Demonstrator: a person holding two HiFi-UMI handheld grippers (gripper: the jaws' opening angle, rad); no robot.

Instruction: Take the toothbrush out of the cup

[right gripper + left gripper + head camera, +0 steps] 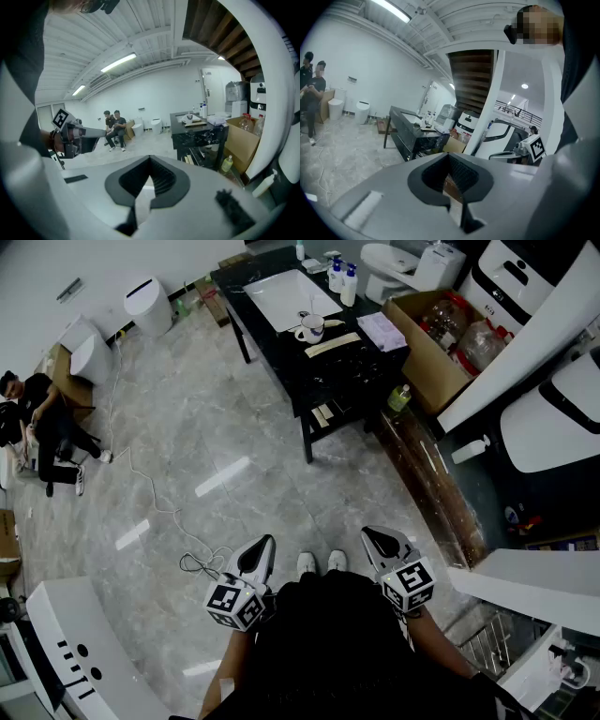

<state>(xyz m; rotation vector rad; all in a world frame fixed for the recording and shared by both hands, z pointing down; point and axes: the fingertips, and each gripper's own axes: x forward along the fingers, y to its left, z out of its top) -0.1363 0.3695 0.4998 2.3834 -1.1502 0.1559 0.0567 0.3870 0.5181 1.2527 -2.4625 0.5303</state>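
Cup [310, 329] sits far ahead on the dark table [240, 289], well apart from left gripper [262, 545] and right gripper [373, 536] (both closed on nothing); neither is clearly nearer.

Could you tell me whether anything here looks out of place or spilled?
Nothing looks spilled or damaged. Only a loose white cable trails across the floor and ends in a tangle beside the left claw, a possible trip hazard.
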